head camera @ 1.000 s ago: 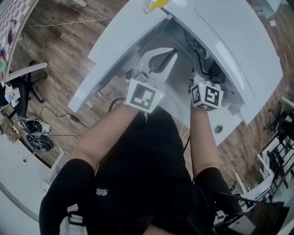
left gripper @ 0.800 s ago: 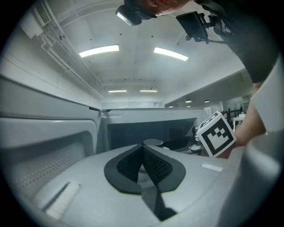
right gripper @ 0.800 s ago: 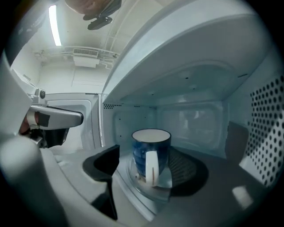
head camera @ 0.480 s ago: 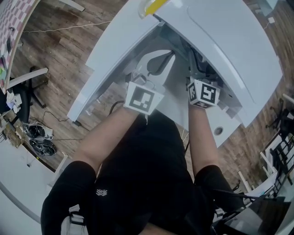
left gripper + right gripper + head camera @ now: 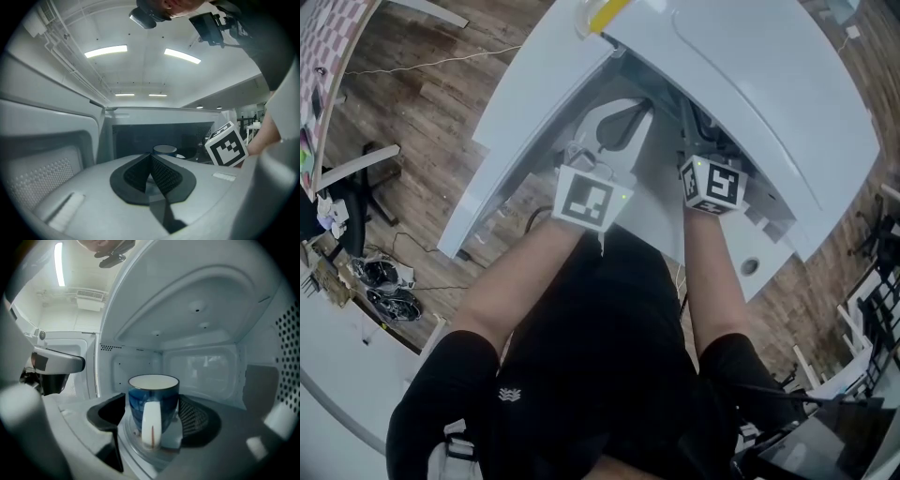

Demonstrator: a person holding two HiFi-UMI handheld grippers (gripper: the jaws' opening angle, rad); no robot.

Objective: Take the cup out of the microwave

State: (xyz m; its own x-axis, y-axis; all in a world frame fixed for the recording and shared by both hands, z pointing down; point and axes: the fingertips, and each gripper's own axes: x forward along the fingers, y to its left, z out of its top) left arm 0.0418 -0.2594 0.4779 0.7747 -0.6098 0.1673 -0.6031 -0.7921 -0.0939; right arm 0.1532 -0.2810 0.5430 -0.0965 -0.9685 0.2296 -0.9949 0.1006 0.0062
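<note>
A blue cup (image 5: 153,401) with a white inside and a white handle facing me stands upright on the glass turntable (image 5: 174,442) in the white microwave (image 5: 759,84). My right gripper (image 5: 154,412) reaches into the cavity, its jaws opening, one dark pad on each side of the cup; I see no pad pressing on it. In the head view only its marker cube (image 5: 712,184) shows at the oven's mouth. My left gripper (image 5: 151,174) is shut with nothing in it, in front of the opening; the cup's rim (image 5: 164,150) shows beyond it. From above the left gripper (image 5: 619,127) sits left of the right one.
The microwave door (image 5: 530,108) stands swung open to the left, beside my left gripper. The cavity's perforated right wall (image 5: 286,352) and ceiling close in around the right gripper. A yellow thing (image 5: 607,11) lies on top of the oven. Chairs and cables stand on the wooden floor (image 5: 403,103).
My right gripper has pushed a little deeper into the microwave's mouth. The left gripper has stayed where it was.
</note>
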